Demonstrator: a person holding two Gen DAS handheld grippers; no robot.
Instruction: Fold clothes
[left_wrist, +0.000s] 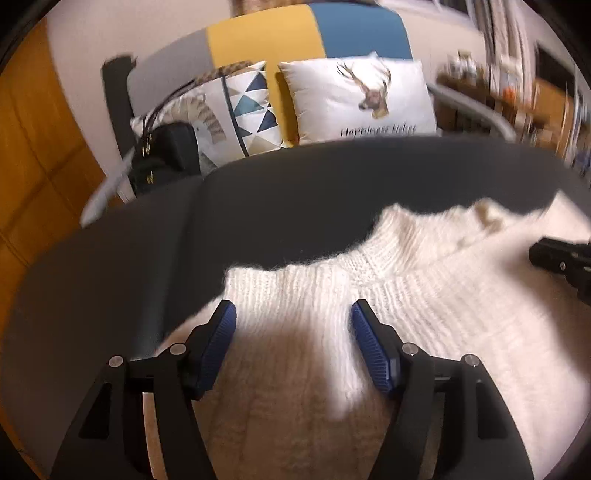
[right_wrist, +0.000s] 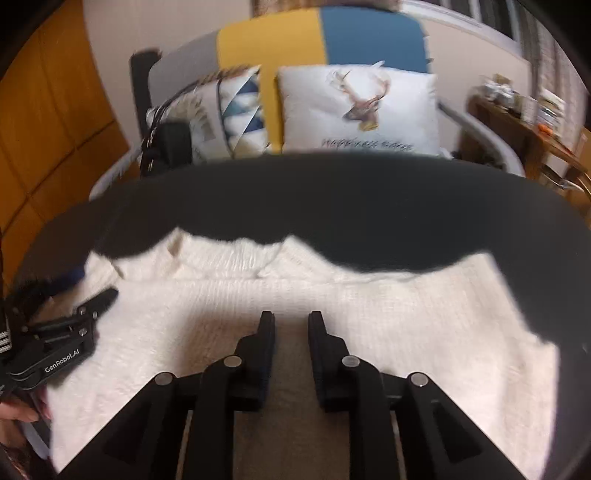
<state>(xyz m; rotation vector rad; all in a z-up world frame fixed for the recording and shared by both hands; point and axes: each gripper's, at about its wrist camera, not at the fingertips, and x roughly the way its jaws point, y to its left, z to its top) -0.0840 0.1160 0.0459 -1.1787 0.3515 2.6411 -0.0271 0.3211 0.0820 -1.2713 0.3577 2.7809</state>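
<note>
A white fluffy knit sweater (left_wrist: 424, 314) lies spread on a dark grey table (left_wrist: 295, 177), its ribbed collar (left_wrist: 399, 240) toward the far side. My left gripper (left_wrist: 292, 308) hovers open over the sweater just left of the collar, with its blue pads (left_wrist: 218, 343) wide apart and only flat fabric below them. In the right wrist view the sweater (right_wrist: 369, 314) fills the near half of the table (right_wrist: 332, 192). There my right gripper (right_wrist: 291, 316) stands over the sweater's middle. Its jaws are a narrow gap apart, with no fabric pinched between them. The left gripper (right_wrist: 74, 291) shows at the left edge.
Behind the table stands a grey, yellow and blue sofa (left_wrist: 258, 40) with a deer cushion (left_wrist: 362, 96), a triangle-pattern cushion (left_wrist: 243, 110) and a black handbag (left_wrist: 162, 155). A cluttered wooden shelf (left_wrist: 517, 103) is at the right. Orange wooden panels (left_wrist: 33, 147) are at the left. A hand (right_wrist: 14, 410) holds the left gripper.
</note>
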